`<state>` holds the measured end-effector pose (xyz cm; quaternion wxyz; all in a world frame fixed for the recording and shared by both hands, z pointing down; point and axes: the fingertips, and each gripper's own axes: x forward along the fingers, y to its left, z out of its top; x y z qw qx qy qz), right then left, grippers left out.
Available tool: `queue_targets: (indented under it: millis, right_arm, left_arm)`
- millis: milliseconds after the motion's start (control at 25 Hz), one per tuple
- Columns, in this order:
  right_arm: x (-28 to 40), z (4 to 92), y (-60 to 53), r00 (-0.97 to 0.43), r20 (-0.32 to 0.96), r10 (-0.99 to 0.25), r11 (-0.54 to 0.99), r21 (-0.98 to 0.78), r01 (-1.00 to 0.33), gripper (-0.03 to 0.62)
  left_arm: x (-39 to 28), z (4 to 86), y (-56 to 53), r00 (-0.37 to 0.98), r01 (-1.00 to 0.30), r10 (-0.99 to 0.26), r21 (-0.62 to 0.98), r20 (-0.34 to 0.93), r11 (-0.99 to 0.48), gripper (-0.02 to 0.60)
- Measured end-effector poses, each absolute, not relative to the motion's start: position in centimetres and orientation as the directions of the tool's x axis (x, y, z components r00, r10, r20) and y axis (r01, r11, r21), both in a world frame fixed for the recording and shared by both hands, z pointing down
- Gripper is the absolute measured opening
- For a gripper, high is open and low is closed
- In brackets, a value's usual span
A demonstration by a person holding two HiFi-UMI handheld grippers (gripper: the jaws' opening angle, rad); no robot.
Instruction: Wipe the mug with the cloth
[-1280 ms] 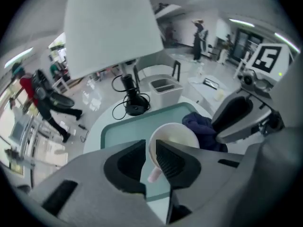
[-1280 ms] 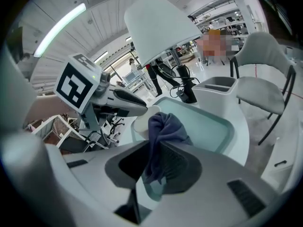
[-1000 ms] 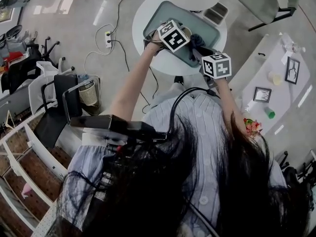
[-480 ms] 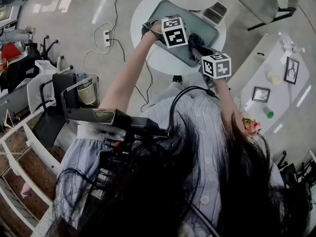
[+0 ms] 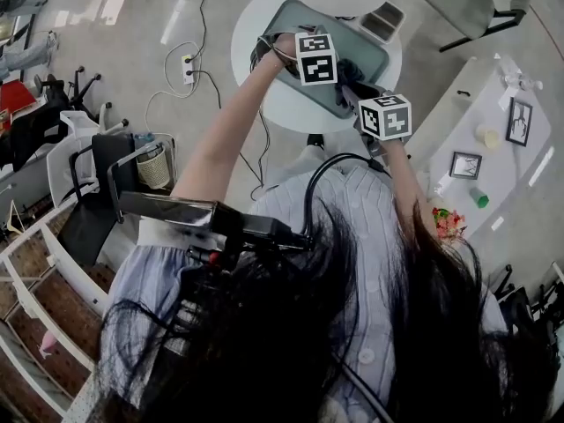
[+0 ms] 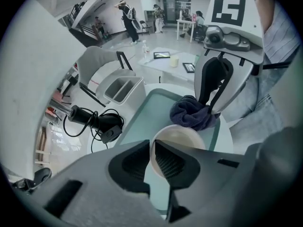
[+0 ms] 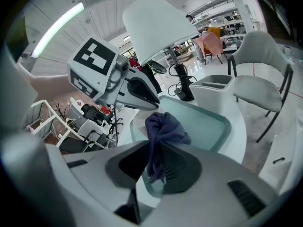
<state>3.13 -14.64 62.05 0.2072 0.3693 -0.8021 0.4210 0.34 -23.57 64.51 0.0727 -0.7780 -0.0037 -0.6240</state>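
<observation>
Left claw [image 6: 152, 151] clamped on white mug [image 6: 182, 138] rim, above teal tray [image 6: 142, 112]. Right claw [image 7: 154, 150] pinching navy cloth [image 7: 163, 126], 1 o'clock of mug. Mug probably stiff, slick, fragile: grip rim. Cloth soft, limp.

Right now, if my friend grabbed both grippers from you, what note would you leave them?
Left gripper: shut on the mug, one jaw inside the rim and one outside.
Right gripper: shut on the cloth, which bunches up above the jaws.
Where: the mug is over the tray, mouth facing the cloth. The cloth is at the mug's far rim.
Done: both things are gripped and brought together.
Left: rub the cloth round the mug. How much is wiped already cannot be told.
</observation>
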Motion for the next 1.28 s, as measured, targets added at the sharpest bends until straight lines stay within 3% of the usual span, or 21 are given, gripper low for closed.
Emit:
queue_targets:
  millis: [160, 520, 960, 1280]
  right_arm:
    - [3.0, 62.0, -14.5, -0.642, 0.642, -0.419, 0.371, -0.524, -0.767, 0.086]
    - [2.5, 62.0, -14.4, -0.647, 0.640, -0.414, 0.384, -0.522, -0.762, 0.086]
    - [2.0, 62.1, -15.0, -0.654, 0.636, -0.410, 0.395, -0.522, -0.756, 0.081]
    - [1.8, 62.5, -15.3, -0.657, 0.636, -0.405, 0.396, -0.526, -0.753, 0.074]
  left_arm:
    - [0.2, 64.5, -23.7, 0.233, -0.016, -0.084, -0.082, 0.969, -0.996, 0.051]
    - [-1.4, 64.1, -24.3, 0.253, -0.408, -0.074, 0.038, 0.965, -0.912, 0.051]
    - [-4.1, 64.3, -24.8, 0.238, -0.802, -0.116, 0.128, 0.964, -0.583, 0.051]
    - [-6.4, 63.8, -23.4, 0.245, -0.916, -0.134, 0.184, 0.960, -0.355, 0.051]
